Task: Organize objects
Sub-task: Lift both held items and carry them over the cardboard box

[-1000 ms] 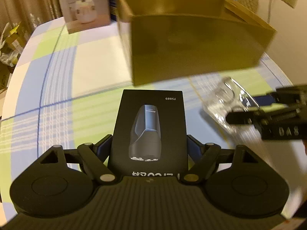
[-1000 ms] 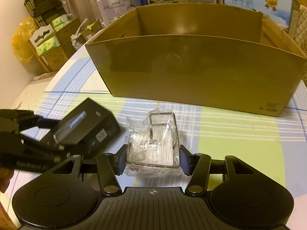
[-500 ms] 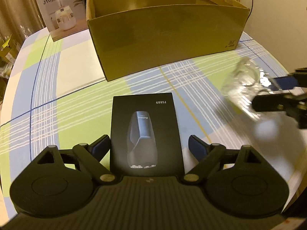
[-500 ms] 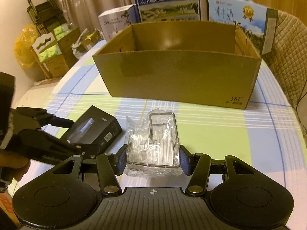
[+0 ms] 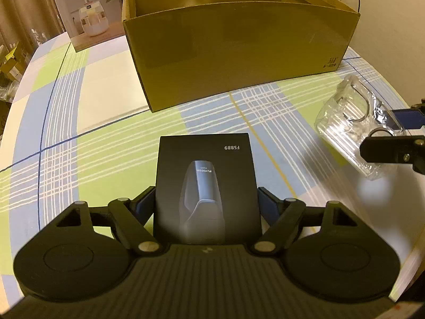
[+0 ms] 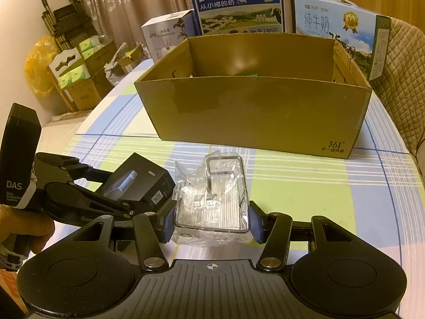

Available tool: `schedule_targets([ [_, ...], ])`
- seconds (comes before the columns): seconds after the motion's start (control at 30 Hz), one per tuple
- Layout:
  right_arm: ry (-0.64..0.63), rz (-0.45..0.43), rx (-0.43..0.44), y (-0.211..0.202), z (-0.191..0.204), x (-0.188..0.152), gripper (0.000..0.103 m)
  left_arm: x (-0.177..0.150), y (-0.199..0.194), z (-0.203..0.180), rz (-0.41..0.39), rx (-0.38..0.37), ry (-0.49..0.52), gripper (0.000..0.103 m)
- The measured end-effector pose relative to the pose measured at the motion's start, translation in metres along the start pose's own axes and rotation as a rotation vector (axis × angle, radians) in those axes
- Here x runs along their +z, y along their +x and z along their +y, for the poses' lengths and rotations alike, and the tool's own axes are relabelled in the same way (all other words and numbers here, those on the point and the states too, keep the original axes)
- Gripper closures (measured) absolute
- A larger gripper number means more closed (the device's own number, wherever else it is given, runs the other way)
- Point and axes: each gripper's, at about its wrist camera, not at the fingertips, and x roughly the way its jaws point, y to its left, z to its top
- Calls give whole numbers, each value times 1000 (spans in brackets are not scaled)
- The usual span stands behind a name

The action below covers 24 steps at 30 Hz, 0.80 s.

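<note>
My left gripper (image 5: 205, 204) is shut on a black shaver box (image 5: 205, 183) marked FS889 and holds it above the checked tablecloth. My right gripper (image 6: 212, 224) is shut on a clear plastic case in a crinkled wrapper (image 6: 215, 202), also held above the table. In the left wrist view the clear case (image 5: 353, 130) hangs at the right. In the right wrist view the black box (image 6: 143, 183) and the left gripper (image 6: 170, 207) sit at the left. An open brown cardboard box (image 5: 239, 50) stands upright behind both; it also shows in the right wrist view (image 6: 260, 114).
A white humidifier carton (image 5: 85, 10) stands at the table's back left. Blue milk cartons (image 6: 236, 5) stand behind the cardboard box. A quilted chair (image 6: 403, 85) is at the right. Stacked goods and a yellow bag (image 6: 37, 66) lie off the table's left edge.
Both grippers have pulled back from the cardboard box and risen, each still holding its item. The cardboard box now looks farther away and its inside shows more.
</note>
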Motion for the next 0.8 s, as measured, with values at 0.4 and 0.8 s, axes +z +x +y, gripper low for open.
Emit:
schedule_targets([
  [0.4, 13, -30, -11, -3, -2, 6, 52, 5, -19, -2, -67, -18, -35, 27],
  [0.8, 22, -43, -19, -3, -7, 10, 52, 9, -31, -11, -104, -27, -23, 27],
])
